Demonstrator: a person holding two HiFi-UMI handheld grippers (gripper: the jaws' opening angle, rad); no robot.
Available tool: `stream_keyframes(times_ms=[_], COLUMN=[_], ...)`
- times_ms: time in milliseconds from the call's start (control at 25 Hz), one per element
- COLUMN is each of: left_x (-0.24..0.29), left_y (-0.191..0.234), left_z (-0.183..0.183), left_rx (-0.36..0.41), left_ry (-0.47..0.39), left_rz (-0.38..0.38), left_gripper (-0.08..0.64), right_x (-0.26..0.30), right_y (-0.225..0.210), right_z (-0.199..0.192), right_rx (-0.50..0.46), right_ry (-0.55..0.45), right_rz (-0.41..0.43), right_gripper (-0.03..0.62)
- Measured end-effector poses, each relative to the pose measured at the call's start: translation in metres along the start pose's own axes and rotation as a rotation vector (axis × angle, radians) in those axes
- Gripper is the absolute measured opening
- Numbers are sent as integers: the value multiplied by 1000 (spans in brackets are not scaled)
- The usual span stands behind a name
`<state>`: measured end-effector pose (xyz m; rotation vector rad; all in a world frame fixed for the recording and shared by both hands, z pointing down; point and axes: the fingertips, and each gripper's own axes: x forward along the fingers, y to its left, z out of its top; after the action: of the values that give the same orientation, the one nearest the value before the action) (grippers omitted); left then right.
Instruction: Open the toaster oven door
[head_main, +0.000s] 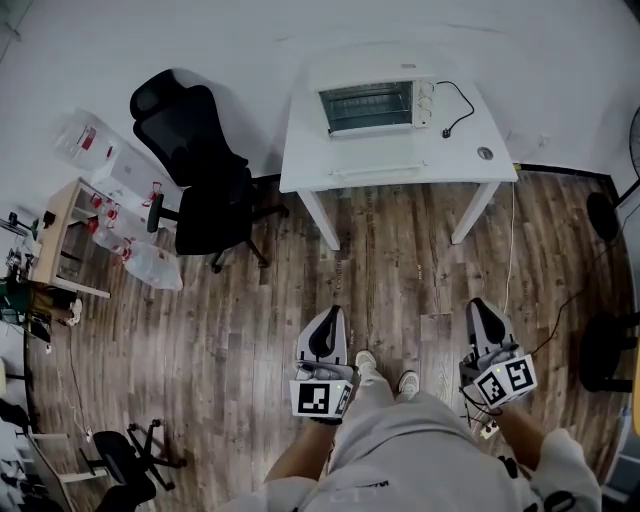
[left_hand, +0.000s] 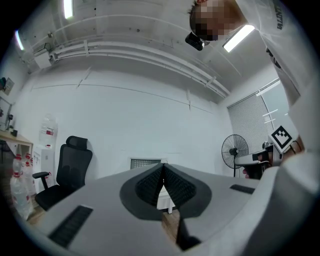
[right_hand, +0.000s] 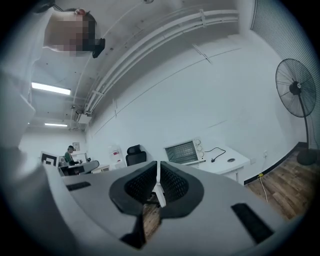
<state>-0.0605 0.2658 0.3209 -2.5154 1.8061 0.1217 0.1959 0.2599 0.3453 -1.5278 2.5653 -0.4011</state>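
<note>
The white toaster oven (head_main: 375, 105) stands on a white table (head_main: 400, 165) against the far wall, its glass door upright and closed. It also shows small in the left gripper view as the toaster oven (left_hand: 145, 163) and in the right gripper view as the toaster oven (right_hand: 184, 151). I stand a few steps back on the wooden floor. My left gripper (head_main: 327, 313) and right gripper (head_main: 478, 304) are held low in front of me, far from the oven. Both pairs of jaws meet with nothing between them, left gripper (left_hand: 163, 172) and right gripper (right_hand: 158, 175).
A black office chair (head_main: 195, 170) stands left of the table. A black cord with a plug (head_main: 455, 112) and a small round disc (head_main: 485, 153) lie on the table's right part. A wooden shelf (head_main: 60, 240) and water bottles (head_main: 145, 262) are at the left, a standing fan (right_hand: 298, 92) at the right.
</note>
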Motion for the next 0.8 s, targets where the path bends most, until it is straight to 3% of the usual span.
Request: stream_keyframes(times_ms=[360,800], left_x=[-38,-51], left_y=[-30,-35], left_z=[2,18], left_rx=[22,37], left_ry=[-5,-36], left_rz=[63,20], left_gripper=[9,9], right_x=[-47,-71], right_y=[-14,-3], right_z=[-1,9], right_rx=[-33,-42], right_ry=[-12,-42], right_rz=[14,-22], right_gripper=[31,31])
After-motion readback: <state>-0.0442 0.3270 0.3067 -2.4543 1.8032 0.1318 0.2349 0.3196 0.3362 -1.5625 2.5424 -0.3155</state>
